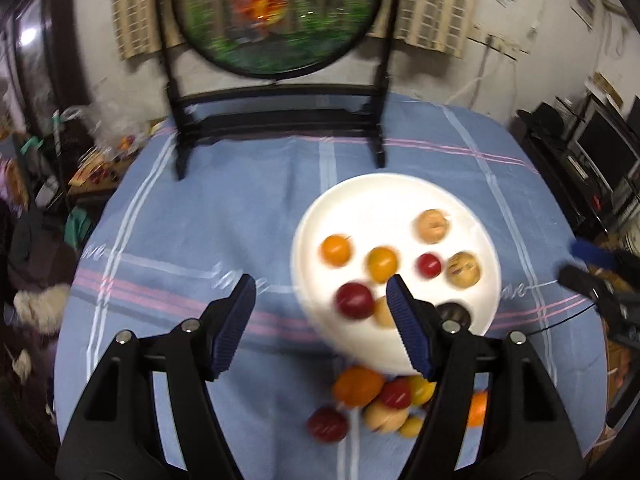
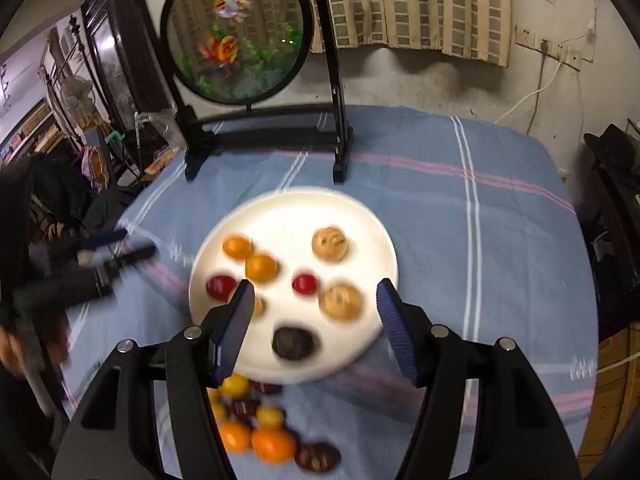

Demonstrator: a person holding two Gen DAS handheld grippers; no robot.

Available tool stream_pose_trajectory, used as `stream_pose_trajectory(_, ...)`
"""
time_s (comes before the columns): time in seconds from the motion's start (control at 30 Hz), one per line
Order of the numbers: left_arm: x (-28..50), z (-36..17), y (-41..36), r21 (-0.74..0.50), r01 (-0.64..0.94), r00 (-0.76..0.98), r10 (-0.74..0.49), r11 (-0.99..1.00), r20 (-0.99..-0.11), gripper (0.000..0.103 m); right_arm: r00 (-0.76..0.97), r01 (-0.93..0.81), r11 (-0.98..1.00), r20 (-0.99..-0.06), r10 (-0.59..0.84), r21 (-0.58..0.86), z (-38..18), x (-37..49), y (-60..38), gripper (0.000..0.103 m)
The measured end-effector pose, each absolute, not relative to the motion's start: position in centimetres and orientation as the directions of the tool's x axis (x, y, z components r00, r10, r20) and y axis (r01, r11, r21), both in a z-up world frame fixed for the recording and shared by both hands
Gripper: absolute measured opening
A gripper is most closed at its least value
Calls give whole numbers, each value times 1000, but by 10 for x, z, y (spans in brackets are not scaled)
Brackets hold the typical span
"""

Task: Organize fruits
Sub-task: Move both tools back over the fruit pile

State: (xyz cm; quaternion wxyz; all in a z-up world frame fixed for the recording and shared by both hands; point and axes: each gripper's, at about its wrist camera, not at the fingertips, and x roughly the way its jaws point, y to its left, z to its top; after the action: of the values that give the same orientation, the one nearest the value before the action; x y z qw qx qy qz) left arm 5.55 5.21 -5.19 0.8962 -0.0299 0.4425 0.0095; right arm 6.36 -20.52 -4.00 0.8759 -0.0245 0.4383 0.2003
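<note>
Worktop [image 1: 224,216] under a blue cloth with white and pink stripes. At its far edge a black stand [image 2: 264,132] carries a round goldfish panel [image 2: 236,36]; behind it a scuffed wall and a checked curtain [image 2: 420,4]. Clutter and dark furniture on both sides of the room.

White plate [image 1: 360,196] sits mid-cloth. On it: two orange fruits, two red ones, two tan ones, a dark one near the front rim, and a pale one half hidden behind a finger. Loose fruit pile [image 2: 260,428] lies on the cloth just in front of the plate, partly covered by the gripper bodies.

Left gripper [image 1: 320,320]: fingers apart, nothing between them. Right gripper [image 2: 316,328]: fingers apart, empty, above the plate's near edge.

Both views motion-blurred; fruit kinds hard to tell. In each view the other gripper is only a dark smear at the edge.
</note>
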Motion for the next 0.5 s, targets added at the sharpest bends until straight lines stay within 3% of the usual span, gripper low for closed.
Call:
stream_pose_trajectory(0.13,18,-72,72,-33,-73,567,15,997,-823,70,493,-364,920,-809,320,142,-69,15,-222,64)
stream_pose_trajectory(0.5,-29,-152,38,32,108,457,-21,994,-889,70,364,-274,938,-880,306,213,-127,-52,-237,64)
